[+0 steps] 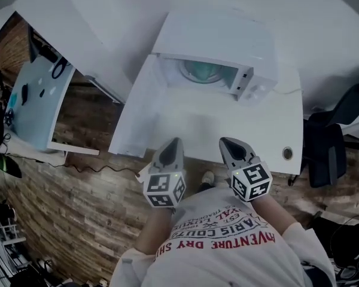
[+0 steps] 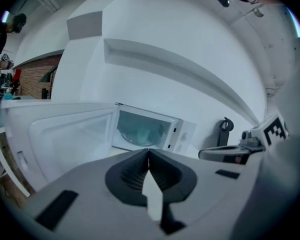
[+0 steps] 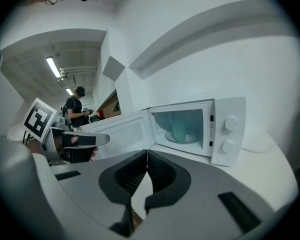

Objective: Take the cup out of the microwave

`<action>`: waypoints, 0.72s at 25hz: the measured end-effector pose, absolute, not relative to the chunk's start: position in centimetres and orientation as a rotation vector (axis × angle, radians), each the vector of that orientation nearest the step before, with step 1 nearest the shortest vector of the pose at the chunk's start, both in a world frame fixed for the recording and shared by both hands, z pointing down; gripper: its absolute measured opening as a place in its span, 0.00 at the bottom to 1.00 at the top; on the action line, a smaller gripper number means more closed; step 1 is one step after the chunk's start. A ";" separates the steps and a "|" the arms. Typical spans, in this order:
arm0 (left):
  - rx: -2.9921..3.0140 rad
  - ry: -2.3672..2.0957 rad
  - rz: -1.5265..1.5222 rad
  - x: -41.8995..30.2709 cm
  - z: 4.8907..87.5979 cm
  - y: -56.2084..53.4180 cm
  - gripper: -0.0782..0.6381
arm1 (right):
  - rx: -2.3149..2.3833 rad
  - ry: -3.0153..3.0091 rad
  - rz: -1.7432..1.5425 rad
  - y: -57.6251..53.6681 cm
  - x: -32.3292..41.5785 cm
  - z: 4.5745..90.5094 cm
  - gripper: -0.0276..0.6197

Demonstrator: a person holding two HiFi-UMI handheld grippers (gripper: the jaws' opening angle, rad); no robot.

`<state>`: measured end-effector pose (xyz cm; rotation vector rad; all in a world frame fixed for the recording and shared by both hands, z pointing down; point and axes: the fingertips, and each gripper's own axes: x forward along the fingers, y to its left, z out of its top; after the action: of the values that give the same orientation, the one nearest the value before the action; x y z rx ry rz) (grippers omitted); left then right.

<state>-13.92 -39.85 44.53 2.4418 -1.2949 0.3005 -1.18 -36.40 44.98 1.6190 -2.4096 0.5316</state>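
The white microwave (image 1: 221,31) sits at the back edge of the white tabletop (image 1: 275,130), closer to the right corner than the left. Its door (image 1: 137,109) is swung wide open to the left. The cup (image 3: 180,129) is inside the microwave. It is pale green and stands upright on the round glass plate (image 3: 194,136). Nothing touches the cup. Two round knobs (image 3: 231,123) are on the right side of the microwave's front, one above the other.

The left gripper (image 1: 175,142) and the right gripper (image 1: 225,141) are side by side over the front edge of the tabletop. They are well apart from the cup, and both point at the open microwave. The left gripper's fingers (image 2: 132,171) are pressed together at the tips, with nothing between them. The right gripper's fingers (image 3: 162,174) are pressed together the same way and hold nothing too.

A small round hole (image 1: 287,153) is in the tabletop near the front right corner. A dark office chair (image 1: 323,154) stands just past the right edge. A pale blue desk (image 1: 39,97) stands off to the left, on a floor (image 1: 78,208) of wood planks. In the right gripper view a person (image 3: 78,109) stands far away at the back of the room
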 end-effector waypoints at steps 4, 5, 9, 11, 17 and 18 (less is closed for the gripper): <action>2.487 -1.251 0.281 -11.6 44.2 -42.6 0.12 | 1.678 -2.381 0.533 -38.9 1.4 45.4 0.06; 2.502 -1.233 0.273 -11.1 44.0 -43.0 0.12 | 1.691 -2.374 0.534 -39.2 1.8 45.3 0.06; 2.535 -1.165 0.299 -9.1 44.0 -44.3 0.12 | 1.768 -2.348 0.504 -40.3 3.7 44.3 0.06; 2.542 -1.145 0.325 -8.2 44.3 -45.3 0.12 | 1.805 -2.337 0.508 -41.2 4.8 44.0 0.06; 2.563 -1.085 0.369 -5.5 45.5 -48.4 0.12 | 1.890 -2.284 0.561 -43.2 7.3 45.0 0.06; 2.563 -1.082 0.367 -5.1 45.7 -49.0 0.12 | 1.898 -2.271 0.575 -43.5 7.6 45.3 0.06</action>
<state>-5.14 -49.05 45.70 2.5628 -1.0818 0.3667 7.55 -43.46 45.27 1.8978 -2.2709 0.5748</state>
